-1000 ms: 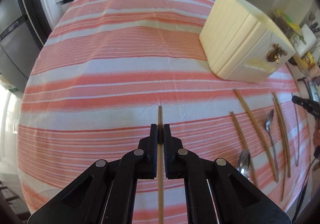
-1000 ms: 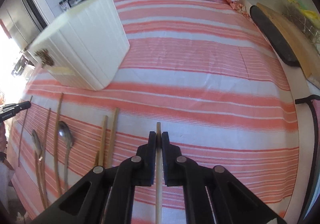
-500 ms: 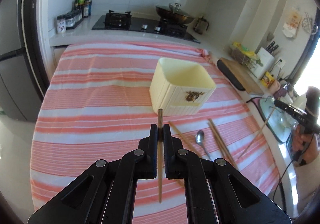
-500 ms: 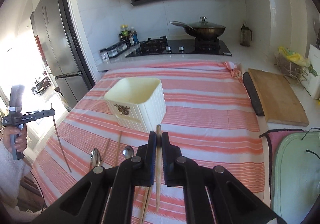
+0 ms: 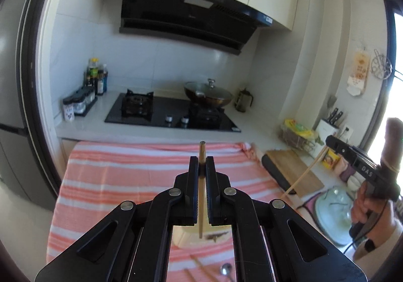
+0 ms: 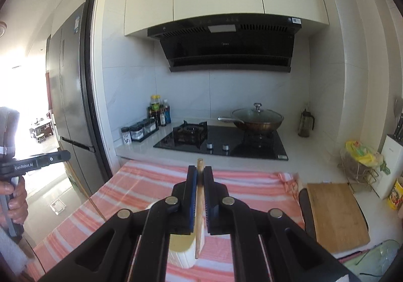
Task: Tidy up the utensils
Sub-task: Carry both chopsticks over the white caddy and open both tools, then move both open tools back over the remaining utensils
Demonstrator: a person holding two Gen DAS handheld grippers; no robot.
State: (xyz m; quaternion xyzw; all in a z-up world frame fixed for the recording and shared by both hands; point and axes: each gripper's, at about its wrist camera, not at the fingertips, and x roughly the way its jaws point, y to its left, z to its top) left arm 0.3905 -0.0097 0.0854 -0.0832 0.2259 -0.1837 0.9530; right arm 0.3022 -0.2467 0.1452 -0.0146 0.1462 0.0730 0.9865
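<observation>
My left gripper (image 5: 201, 161) is shut on a wooden chopstick (image 5: 201, 196) held high above the striped table, its lower end hanging over the cream utensil holder (image 5: 191, 239). My right gripper (image 6: 200, 172) is shut on another wooden chopstick (image 6: 199, 216), its lower end over the same holder (image 6: 181, 249). Each gripper shows in the other's view, the right one (image 5: 335, 143) with its chopstick (image 5: 304, 176) and the left one (image 6: 66, 156) with its chopstick (image 6: 88, 196). A spoon (image 5: 225, 269) and more chopsticks (image 5: 196, 260) lie on the cloth below.
The pink striped tablecloth (image 5: 126, 181) covers the table. A gas hob (image 6: 221, 141) with a lidded wok (image 6: 257, 118) stands behind. A wooden cutting board (image 6: 335, 214) lies at the right, a fridge (image 6: 68, 105) at the left.
Both grippers have risen well above the table and tilted up with their chopsticks. The holder now sits below the fingers, where earlier it was ahead of them.
</observation>
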